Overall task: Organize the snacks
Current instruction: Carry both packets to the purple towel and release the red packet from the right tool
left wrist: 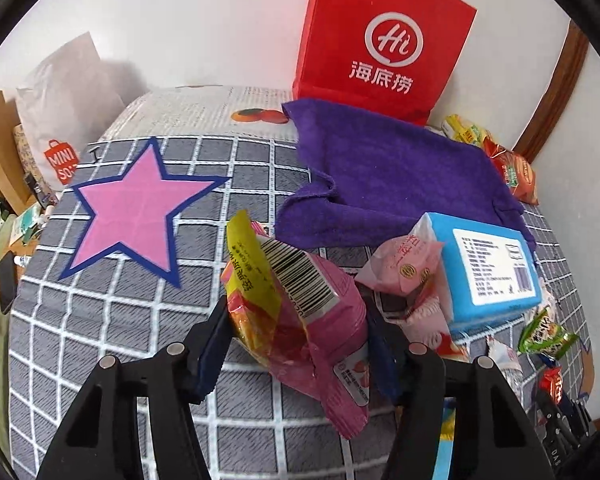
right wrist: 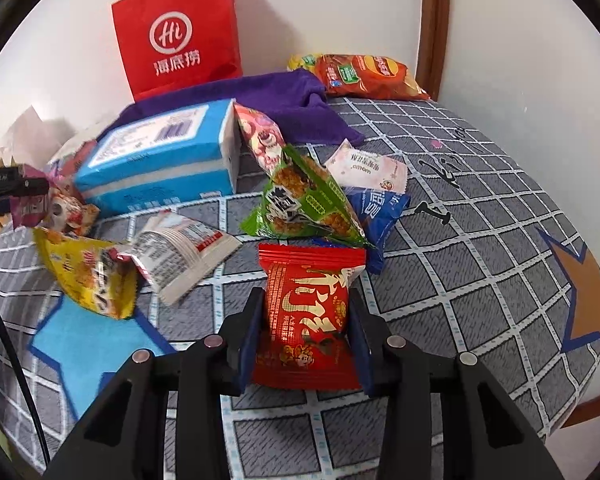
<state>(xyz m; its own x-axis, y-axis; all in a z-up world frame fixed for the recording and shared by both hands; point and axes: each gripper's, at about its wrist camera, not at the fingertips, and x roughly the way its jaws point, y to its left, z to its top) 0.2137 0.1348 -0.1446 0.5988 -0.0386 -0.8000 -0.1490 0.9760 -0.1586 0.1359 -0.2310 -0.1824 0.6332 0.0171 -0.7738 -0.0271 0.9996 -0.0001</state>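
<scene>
My left gripper [left wrist: 296, 320] is shut on a pink snack packet [left wrist: 328, 320] with a barcode label, and a yellow snack packet [left wrist: 252, 276] is pinched against it; both hang above the grey checked tablecloth [left wrist: 140, 340]. A pink star mark [left wrist: 136, 208] lies to the left ahead. My right gripper [right wrist: 306, 312] is shut on a red snack packet [right wrist: 308, 320] above the cloth. Ahead of it lie a green packet [right wrist: 308, 204], a blue packet [right wrist: 380, 216], a white packet [right wrist: 180, 252] and a yellow packet [right wrist: 88, 276] over a blue star mark [right wrist: 88, 340].
A blue tissue pack [right wrist: 156, 160], a purple towel [left wrist: 400, 172] and a red paper bag [left wrist: 380, 40] stand toward the wall. Orange and yellow chip bags [right wrist: 364, 76] lie at the back. An orange star mark [right wrist: 592, 296] is at the table's right edge. A white Miniso bag [left wrist: 64, 120] stands far left.
</scene>
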